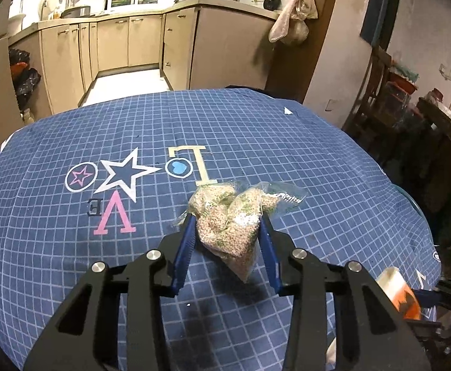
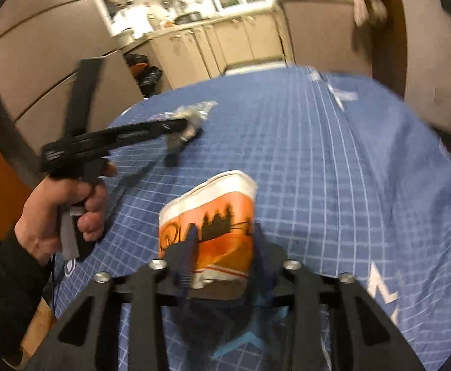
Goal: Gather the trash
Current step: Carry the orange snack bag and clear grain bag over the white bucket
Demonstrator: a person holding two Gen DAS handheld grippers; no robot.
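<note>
Bag [image 1: 230, 216] of grains pinched between left gripper [image 1: 227, 238] jaws, lifted just above blue checked table [image 1: 70, 247]. Further right, orange-and-white cup [image 2: 213, 219] clamped in right gripper [image 2: 225, 241] jaws, nearly closed, over table.

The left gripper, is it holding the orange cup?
No, the left gripper is clamped on a clear bag of grain; the orange cup sits between the right gripper's fingers.

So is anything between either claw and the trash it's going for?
Nothing visible. The left claw already pinches the clear grain bag and the right claw grips the orange cup. No bin is visible.
</note>
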